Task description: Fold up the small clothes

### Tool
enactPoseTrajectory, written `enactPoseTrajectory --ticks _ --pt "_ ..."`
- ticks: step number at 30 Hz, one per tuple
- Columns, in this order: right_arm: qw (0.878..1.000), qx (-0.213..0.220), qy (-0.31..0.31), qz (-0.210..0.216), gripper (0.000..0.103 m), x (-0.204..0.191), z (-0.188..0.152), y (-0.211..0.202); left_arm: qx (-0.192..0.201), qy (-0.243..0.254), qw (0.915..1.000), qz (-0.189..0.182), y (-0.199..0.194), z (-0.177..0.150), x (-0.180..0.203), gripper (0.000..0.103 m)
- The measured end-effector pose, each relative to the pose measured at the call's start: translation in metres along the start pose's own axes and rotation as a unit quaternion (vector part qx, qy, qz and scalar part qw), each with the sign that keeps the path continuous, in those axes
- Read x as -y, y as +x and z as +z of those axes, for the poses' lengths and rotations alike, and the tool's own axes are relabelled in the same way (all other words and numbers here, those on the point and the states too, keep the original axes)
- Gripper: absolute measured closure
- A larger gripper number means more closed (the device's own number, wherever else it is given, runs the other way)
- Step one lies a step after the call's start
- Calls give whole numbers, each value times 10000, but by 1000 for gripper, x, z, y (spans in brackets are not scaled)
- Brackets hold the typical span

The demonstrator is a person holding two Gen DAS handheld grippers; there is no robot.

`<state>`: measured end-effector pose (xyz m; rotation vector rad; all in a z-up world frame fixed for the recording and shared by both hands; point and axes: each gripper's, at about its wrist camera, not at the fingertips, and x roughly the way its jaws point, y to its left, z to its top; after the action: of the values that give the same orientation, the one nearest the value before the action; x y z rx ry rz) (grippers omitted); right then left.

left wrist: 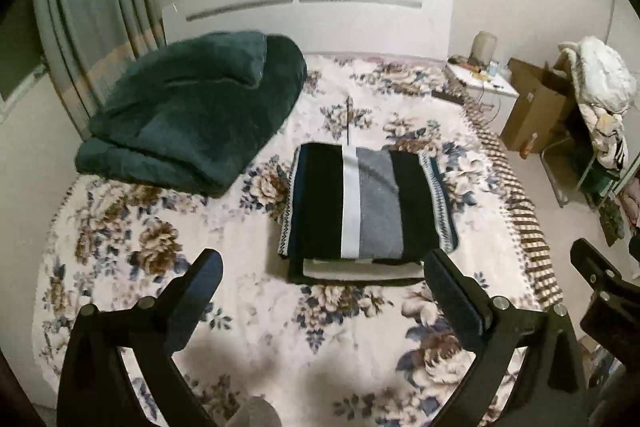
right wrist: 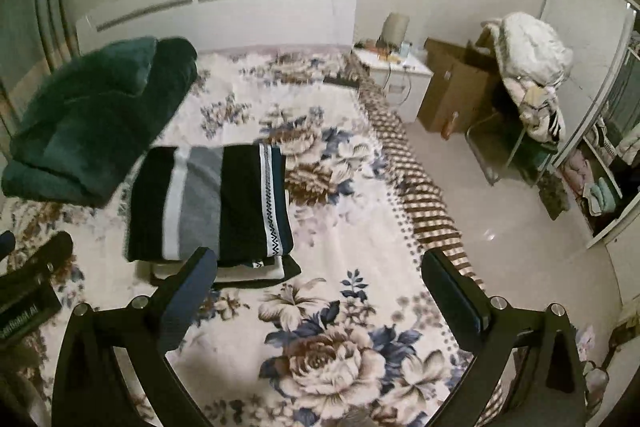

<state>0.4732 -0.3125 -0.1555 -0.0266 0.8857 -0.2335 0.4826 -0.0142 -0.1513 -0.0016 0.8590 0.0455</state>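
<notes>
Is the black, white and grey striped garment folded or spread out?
Folded: the black, white and grey striped garment lies as a compact layered rectangle on the floral bedspread.

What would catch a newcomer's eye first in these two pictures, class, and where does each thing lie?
The folded striped garment, black, white and grey, lies in the middle of the flowered bedspread. A bulky dark green blanket is heaped near the white headboard, left of the garment. In the foreground the left gripper and right gripper stand wide open, holding nothing.

Home bedroom: bed (left wrist: 120, 307), headboard (left wrist: 308, 19), nightstand (right wrist: 394, 71)
</notes>
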Motion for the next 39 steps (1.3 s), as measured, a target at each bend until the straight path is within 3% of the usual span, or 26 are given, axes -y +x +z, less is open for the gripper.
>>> enactPoseTrajectory --ticks 11,22,32,39 --pt "9981 606 -61 119 0 34 -24 -191 400 -83 9992 -33 -148 -26 1 0" --pt "9933 1118 -73 296 0 57 -52 -332 623 -174 9979 6 -231 -49 -4 0" --pt "9900 1338 -128 418 0 65 -65 -393 797 -270 9963 161 -272 -61 -7 0" --pt "9904 1303 -155 443 0 67 -68 -403 873 -300 9957 119 -283 -62 -10 0"
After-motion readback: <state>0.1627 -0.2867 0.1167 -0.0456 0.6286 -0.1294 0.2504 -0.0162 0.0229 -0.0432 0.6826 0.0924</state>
